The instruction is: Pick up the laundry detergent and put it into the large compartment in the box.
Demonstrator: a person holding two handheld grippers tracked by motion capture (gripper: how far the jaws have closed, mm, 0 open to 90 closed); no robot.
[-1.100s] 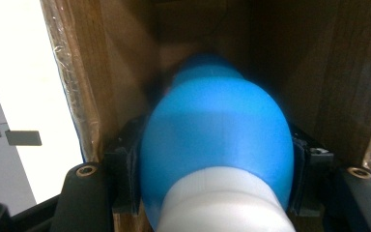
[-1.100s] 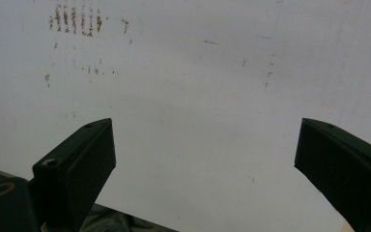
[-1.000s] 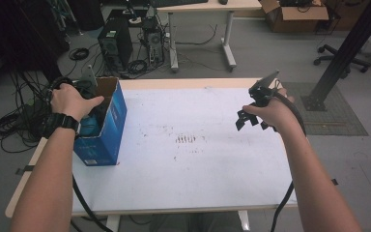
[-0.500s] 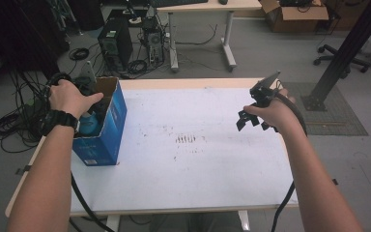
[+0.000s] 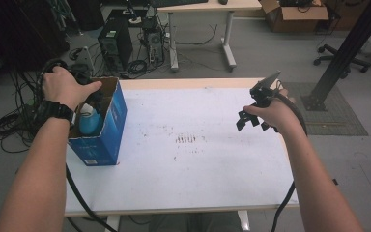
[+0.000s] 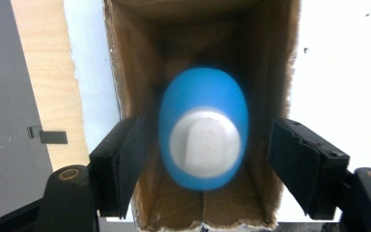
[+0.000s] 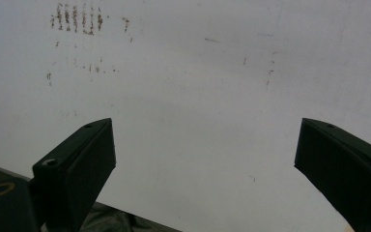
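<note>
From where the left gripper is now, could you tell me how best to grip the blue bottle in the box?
Grip the bottle by its blue shoulder just below the white cap, coming straight down from above. It stands upright in the open-topped box, so the walls block its sides. The left gripper already has an open jaw on either side.

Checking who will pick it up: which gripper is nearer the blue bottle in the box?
Left. The left gripper is above the box, jaws open either side of the blue bottle. The right gripper is across the table.
</note>
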